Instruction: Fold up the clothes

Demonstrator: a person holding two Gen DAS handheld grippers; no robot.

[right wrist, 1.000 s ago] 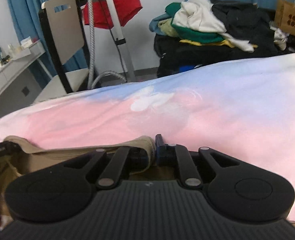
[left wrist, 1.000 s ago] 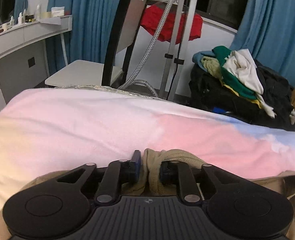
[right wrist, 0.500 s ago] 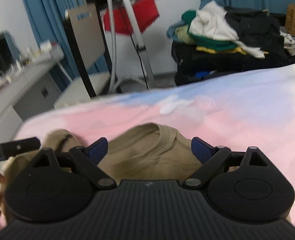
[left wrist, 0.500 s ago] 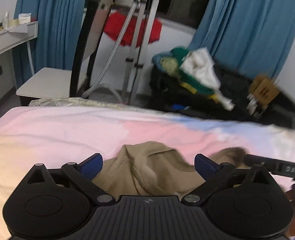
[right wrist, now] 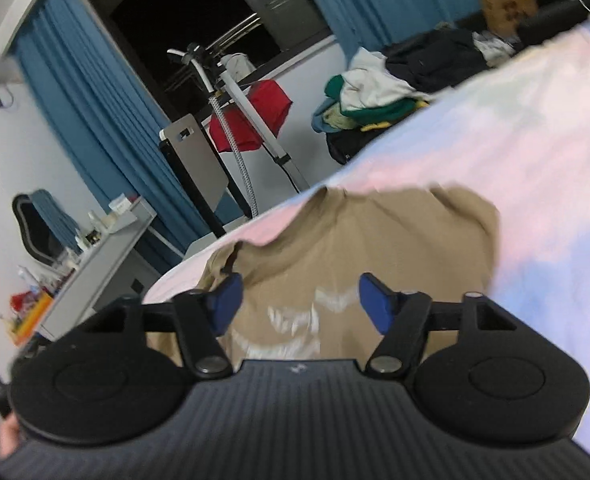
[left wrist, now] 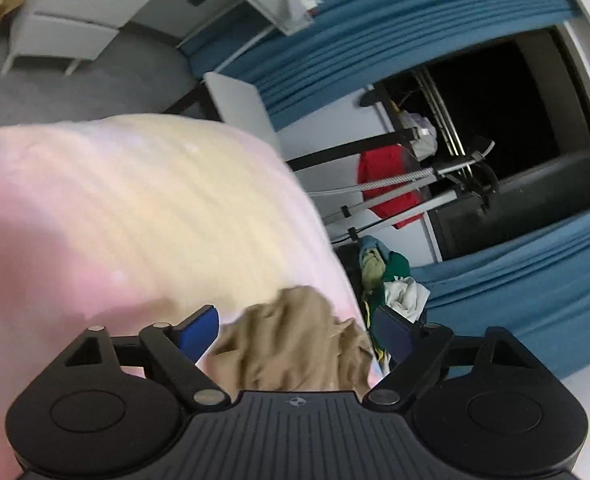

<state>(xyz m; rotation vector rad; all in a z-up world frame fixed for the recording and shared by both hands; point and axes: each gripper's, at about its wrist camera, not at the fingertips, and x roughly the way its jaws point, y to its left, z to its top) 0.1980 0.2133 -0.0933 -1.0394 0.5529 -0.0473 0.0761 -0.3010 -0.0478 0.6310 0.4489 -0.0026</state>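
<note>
Two grippers: both spread wide, neither holding anything.
Left gripper (left wrist: 297, 326): blue-tipped fingers far apart, tilted view; crumpled cloth shows in the gap between them, not pinched.
Tan shirt (left wrist: 295, 344): bunched in the left view near the bed's edge; in the right view it lies flatter on the bedspread, with a blurred white print near the gripper.
Bedspread (left wrist: 135, 208): pale yellow and pink on the left, pink fading to blue and white on the right; the shirt rests on it.
Right gripper (right wrist: 299, 300): fingers wide apart over the shirt's printed part; whether the tips touch the cloth I cannot tell.
Clothes heap (right wrist: 375, 96): green, white and dark garments piled beyond the bed.
Red garment (right wrist: 255, 116): hanging by a metal stand, near blue curtains.
Hand (right wrist: 9, 436): a small part shows at the lower left of the right view.
</note>
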